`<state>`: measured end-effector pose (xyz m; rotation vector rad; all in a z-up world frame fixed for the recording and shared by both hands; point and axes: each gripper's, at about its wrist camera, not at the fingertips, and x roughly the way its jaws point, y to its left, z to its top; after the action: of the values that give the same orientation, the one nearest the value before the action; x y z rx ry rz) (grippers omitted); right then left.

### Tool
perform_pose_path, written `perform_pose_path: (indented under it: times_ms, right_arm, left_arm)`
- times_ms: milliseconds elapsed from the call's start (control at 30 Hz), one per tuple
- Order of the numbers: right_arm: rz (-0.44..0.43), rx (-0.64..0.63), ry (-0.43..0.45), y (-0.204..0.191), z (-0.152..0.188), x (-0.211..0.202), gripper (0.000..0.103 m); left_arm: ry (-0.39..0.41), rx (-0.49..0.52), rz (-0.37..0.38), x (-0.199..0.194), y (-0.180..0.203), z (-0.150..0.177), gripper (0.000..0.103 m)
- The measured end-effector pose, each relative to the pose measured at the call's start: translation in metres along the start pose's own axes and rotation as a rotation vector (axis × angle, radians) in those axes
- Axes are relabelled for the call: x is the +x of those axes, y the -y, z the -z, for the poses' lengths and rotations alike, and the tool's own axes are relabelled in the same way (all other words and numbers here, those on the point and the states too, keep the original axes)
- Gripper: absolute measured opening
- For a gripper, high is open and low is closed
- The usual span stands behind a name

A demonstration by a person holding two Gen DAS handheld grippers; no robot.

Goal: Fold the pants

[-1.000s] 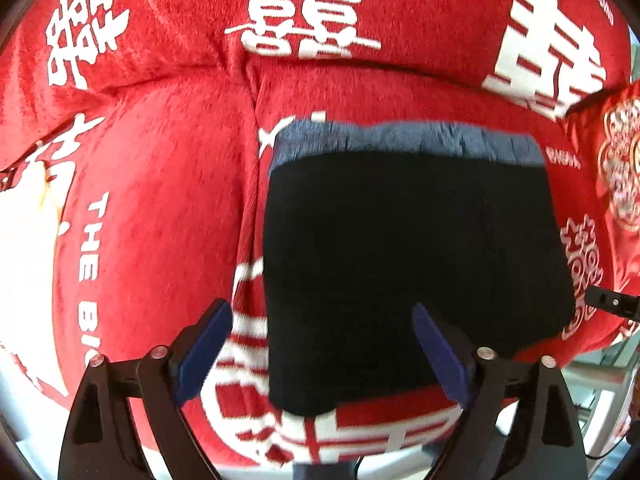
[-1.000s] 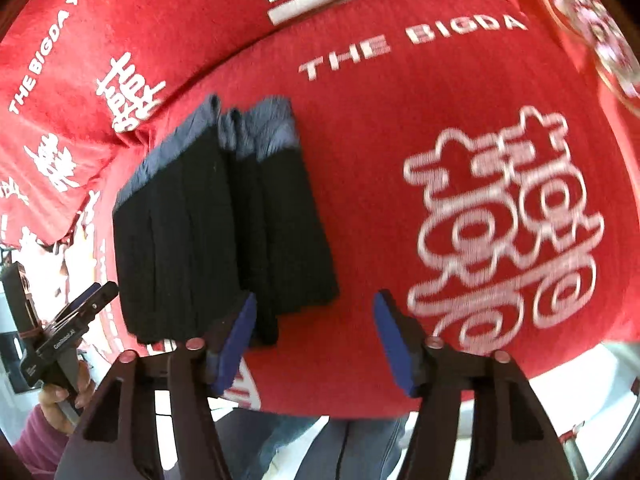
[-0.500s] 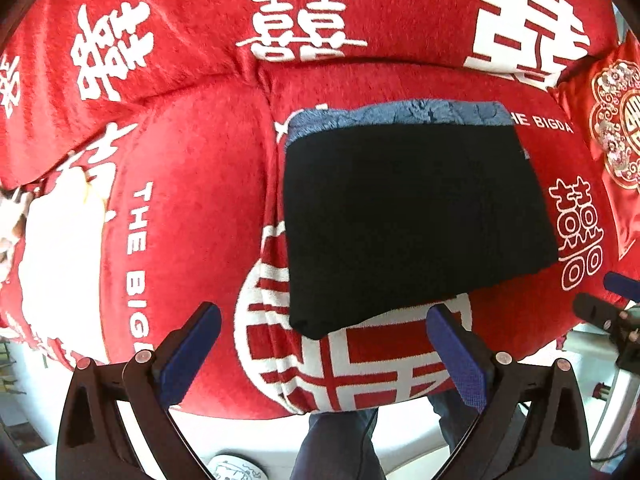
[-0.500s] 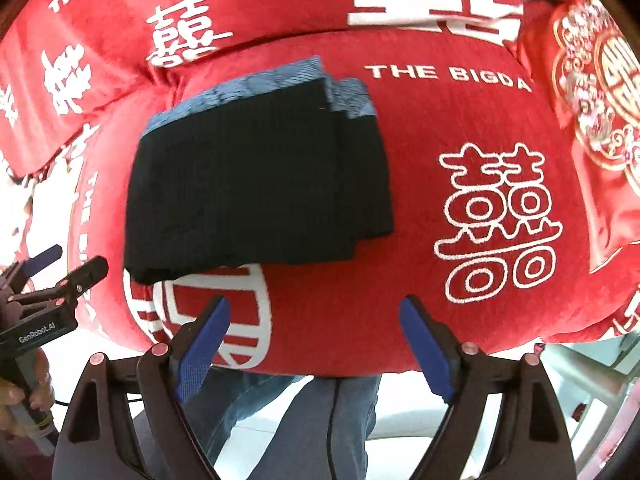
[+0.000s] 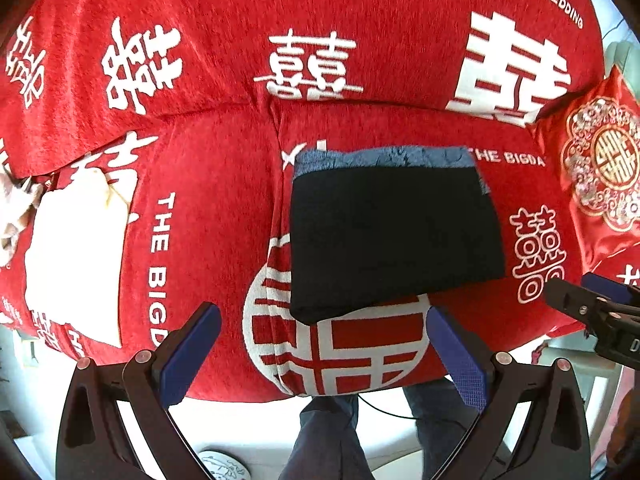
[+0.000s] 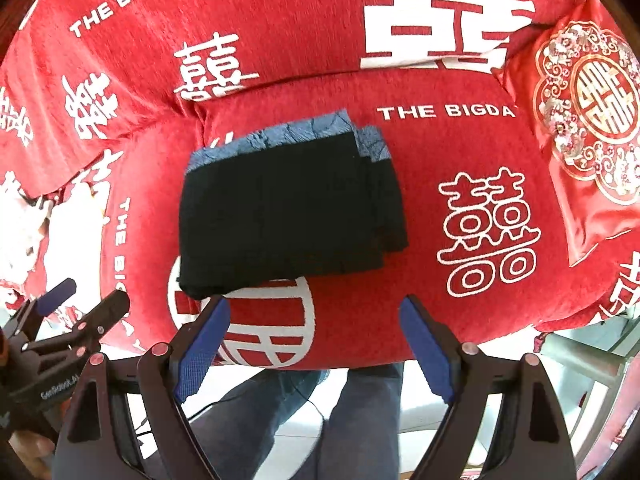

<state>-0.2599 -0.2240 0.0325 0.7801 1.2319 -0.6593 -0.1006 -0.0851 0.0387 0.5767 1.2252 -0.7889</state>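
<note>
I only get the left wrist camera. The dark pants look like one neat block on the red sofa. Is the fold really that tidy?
Observer: Not quite. From the right wrist camera the pants show stepped layers along their right edge, with the lower one sticking out past the top one.
Operator: Is the other gripper holding them?
Observer: No. The right gripper is open, with nothing between its pads.
Operator: And mine, seen from over there?
Observer: The left gripper shows from the side, off to the left of the pants, not touching them.
</note>
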Motion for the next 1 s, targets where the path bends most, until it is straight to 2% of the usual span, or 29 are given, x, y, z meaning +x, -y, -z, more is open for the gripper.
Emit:
perform_pose_path:
  times_ms: [100,333,500,667,1000]
  right_arm:
    - [0.003,-0.011,0.009,-0.005,-0.001,-0.008,0.089]
    - [-0.001,-0.059,0.007,-0.008,-0.006,-0.021,0.089]
    - [0.005,-0.104,0.010,-0.005,-0.011,-0.033,0.089]
    - [-0.008,-0.146,-0.012,-0.006,-0.013,-0.033,0.089]
    - [-0.006,-0.164,-0.015,-0.002,-0.016,-0.034,0.089]
  left_arm:
    - [0.007,-0.007,-0.005,-0.008,0.000,-0.001,0.103]
    - [0.019,-0.047,-0.073,-0.026,0.004,0.000,0.103]
    - [0.002,-0.087,-0.067,-0.030,0.015,0.001,0.103]
    - [0.026,-0.080,-0.084,-0.040,0.030,-0.001,0.103]
    - [0.012,-0.070,-0.107,-0.039,0.040,-0.003,0.103]
